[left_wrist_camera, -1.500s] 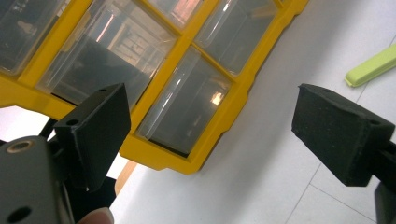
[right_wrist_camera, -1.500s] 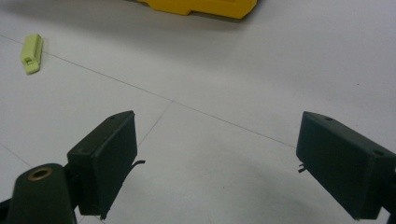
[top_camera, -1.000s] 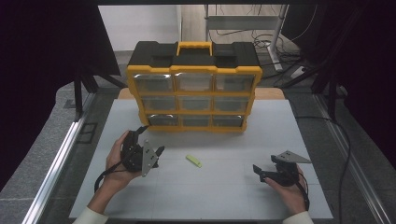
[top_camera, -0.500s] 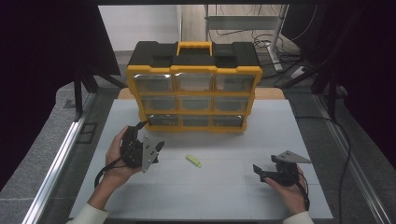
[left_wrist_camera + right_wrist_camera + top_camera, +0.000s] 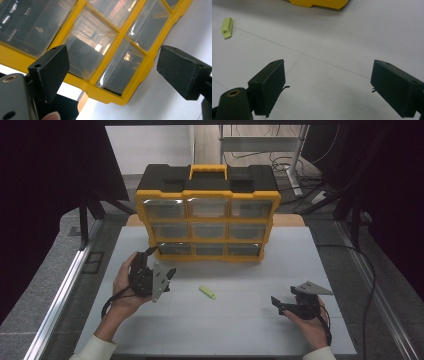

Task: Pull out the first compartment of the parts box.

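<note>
A yellow and black drawer organizer (image 5: 207, 215) with clear-fronted drawers stands upright at the back of the white table (image 5: 240, 335). My left gripper (image 5: 150, 279) is held at the left, tilted, just in front of the organizer's bottom left corner, jaws open and empty; in the left gripper view the organizer's drawers (image 5: 100, 42) are close ahead. A small light-green piece (image 5: 207, 292) lies flat on the table between the hands, also seen as the green piece (image 5: 227, 27). My right gripper (image 5: 282, 306) rests low at the right front, open and empty.
Metal rails run along the table's left edge (image 5: 60, 300) and right edge (image 5: 385, 310). A cable (image 5: 370, 280) trails over the floor at the right. Dark curtains and a desk frame (image 5: 260, 142) stand behind the organizer.
My left gripper has moved slightly forward and up toward the organizer's bottom left drawer. The right gripper and the green piece have stayed put.
</note>
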Motion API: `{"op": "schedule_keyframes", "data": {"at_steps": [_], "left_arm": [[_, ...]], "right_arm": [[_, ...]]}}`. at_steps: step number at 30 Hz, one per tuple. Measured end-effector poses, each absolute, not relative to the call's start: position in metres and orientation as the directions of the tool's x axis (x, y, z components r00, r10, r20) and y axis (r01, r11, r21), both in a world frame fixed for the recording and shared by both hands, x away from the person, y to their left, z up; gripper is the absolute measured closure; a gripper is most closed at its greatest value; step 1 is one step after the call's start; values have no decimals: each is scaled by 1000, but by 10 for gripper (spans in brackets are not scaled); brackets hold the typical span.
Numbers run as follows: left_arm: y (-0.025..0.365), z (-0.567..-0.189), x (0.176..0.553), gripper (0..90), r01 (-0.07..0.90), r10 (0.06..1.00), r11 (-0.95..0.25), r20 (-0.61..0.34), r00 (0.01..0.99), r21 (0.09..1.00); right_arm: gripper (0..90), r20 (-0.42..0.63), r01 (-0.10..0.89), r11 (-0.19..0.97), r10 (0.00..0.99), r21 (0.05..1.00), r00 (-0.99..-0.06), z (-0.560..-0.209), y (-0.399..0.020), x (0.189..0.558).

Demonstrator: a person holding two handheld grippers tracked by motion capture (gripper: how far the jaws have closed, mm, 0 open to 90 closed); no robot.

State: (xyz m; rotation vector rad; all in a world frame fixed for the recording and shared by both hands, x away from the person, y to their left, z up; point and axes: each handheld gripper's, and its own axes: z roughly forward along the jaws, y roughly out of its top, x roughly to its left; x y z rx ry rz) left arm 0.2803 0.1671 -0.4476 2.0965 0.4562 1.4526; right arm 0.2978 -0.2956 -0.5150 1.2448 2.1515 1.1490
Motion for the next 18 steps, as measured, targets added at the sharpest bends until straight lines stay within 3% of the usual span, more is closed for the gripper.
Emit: {"op": "schedule_keyframes", "data": {"at_steps": [18], "left_arm": [[168, -433, 286, 110, -36, 561, -796, 759, 332, 604]], "right_arm": [[126, 66, 521, 261, 847, 812, -527, -515, -296, 298]]}}
